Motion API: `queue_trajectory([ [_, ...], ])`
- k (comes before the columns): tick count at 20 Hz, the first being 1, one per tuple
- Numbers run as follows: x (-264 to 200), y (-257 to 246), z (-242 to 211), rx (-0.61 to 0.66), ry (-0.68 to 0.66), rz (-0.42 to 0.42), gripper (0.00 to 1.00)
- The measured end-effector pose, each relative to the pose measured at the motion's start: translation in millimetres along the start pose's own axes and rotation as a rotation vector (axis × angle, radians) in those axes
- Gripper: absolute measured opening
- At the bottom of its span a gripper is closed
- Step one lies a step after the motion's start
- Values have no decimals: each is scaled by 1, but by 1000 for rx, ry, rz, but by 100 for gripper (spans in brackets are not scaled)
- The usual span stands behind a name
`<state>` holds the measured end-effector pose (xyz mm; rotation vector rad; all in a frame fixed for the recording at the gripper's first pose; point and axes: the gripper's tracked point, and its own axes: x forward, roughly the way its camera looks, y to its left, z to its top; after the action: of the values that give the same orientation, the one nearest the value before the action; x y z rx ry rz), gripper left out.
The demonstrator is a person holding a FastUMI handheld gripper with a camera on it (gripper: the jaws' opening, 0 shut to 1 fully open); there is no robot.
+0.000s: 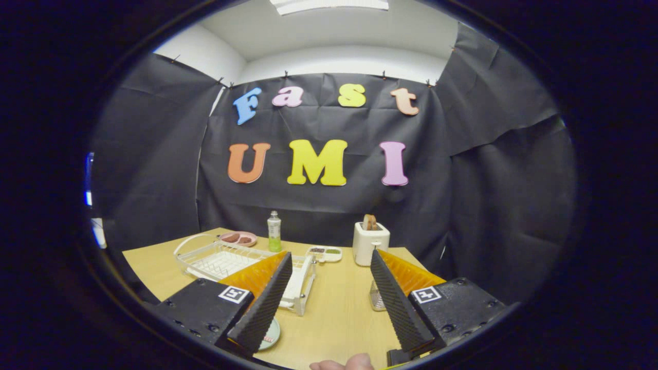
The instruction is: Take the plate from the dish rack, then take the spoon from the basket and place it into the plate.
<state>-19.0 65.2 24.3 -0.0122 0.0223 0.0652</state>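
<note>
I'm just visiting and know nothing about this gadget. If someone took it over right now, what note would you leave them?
Claw: open, holding nothing, above the table.
Dish rack: beyond the left finger.
Plate: what looks like its edge lies on the table, beside the left finger's base, so step one seems done.
Basket: partly hidden by the right finger; I cannot make out the spoon in it.
Left: take the spoon from the basket and lay it in the plate.
</note>
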Motion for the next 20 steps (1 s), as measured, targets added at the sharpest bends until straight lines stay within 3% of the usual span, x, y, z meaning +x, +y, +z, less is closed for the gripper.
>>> queue_trajectory([
  [11,-17,-14,15,34,-106,-59,99],
  [20,-10,-3,13,37,-96,-49,99],
])
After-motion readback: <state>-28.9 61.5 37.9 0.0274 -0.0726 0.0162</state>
